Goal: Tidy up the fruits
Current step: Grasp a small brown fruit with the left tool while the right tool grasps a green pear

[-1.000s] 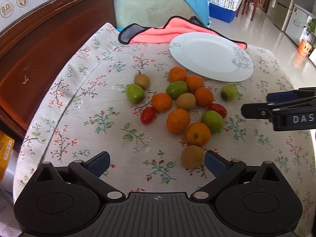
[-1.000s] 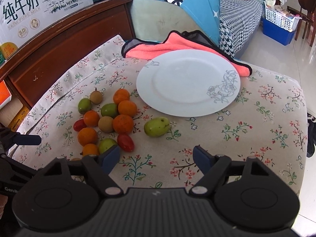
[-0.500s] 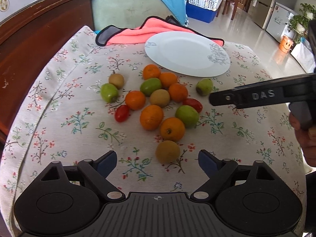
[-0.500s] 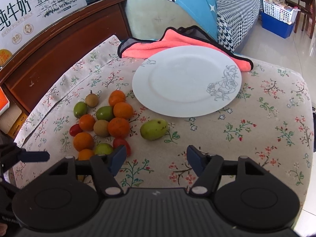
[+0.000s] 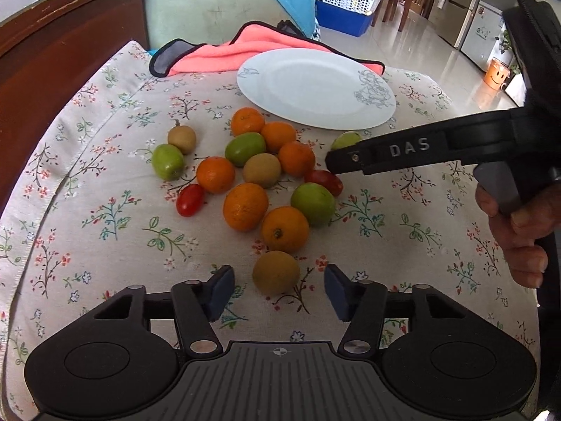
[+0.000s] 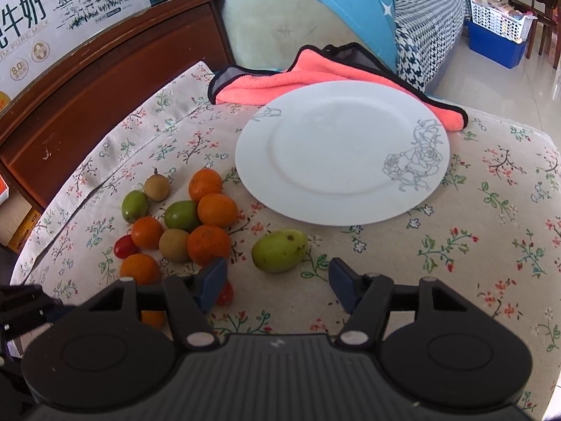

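Several small fruits lie in a cluster on the floral cloth: oranges (image 5: pixel 245 206), green fruits (image 5: pixel 313 203), brown fruits and red tomatoes (image 5: pixel 190 199). My left gripper (image 5: pixel 277 293) is open, its jaws either side of a brown fruit (image 5: pixel 276 272), not touching it. My right gripper (image 6: pixel 277 280) is open just in front of a lone green fruit (image 6: pixel 279 251), which lies below the empty white plate (image 6: pixel 342 152). The right gripper also shows from the side in the left wrist view (image 5: pixel 385 156), over that green fruit (image 5: pixel 345 139).
A pink cloth (image 6: pixel 315 75) lies behind the plate. A dark wooden headboard (image 6: pixel 105 80) runs along the left. The cushion's edge drops off at the right (image 6: pixel 547 161). The floral cloth (image 5: pixel 105 217) is bare left of the cluster.
Both grippers have moved forward and lower toward the fruits. The right gripper has closed in on the lone green fruit; the left on the nearest brown fruit.
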`<state>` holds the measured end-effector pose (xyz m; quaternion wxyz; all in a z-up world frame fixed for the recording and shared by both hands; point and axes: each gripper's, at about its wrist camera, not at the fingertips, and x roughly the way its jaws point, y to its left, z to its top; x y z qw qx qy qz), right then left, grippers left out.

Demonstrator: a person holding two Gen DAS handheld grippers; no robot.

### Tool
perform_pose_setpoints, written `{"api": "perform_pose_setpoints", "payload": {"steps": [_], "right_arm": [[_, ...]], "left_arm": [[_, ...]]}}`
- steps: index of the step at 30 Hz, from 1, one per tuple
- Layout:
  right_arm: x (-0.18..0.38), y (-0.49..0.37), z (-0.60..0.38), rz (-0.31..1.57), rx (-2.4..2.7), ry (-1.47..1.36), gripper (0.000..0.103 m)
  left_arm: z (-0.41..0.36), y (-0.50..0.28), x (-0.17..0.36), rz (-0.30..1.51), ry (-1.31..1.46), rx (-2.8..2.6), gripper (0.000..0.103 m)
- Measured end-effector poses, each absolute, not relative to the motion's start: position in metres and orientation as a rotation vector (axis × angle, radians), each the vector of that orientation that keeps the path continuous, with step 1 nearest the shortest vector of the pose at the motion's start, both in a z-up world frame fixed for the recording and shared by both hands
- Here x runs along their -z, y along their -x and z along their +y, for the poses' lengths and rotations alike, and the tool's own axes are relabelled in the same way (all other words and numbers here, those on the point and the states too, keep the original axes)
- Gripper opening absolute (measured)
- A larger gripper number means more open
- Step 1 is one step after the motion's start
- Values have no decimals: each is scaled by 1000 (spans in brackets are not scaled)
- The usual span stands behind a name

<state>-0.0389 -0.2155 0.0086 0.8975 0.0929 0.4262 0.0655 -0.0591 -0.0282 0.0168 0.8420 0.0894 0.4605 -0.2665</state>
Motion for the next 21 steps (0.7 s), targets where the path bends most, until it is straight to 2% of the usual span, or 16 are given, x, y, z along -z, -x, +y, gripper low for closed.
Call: {"api": "perform_pose_setpoints", "payload": {"steps": [7,12,16,21], "right_arm": [[-8,36,-213,876,-139,-179,49],[-7,35,-213,871,-132,-170,41],[-7,34,-213,866,-132,-165,36],[-8,34,-212,862,-134,-161,35]], "left_arm": [[-30,60,-17,960,-189,570,40],[-27,57,-17,962,-159,576,26],[-25,56,-17,963,-140,579,26],[-26,57,-19,950,-137,565,26]]}}
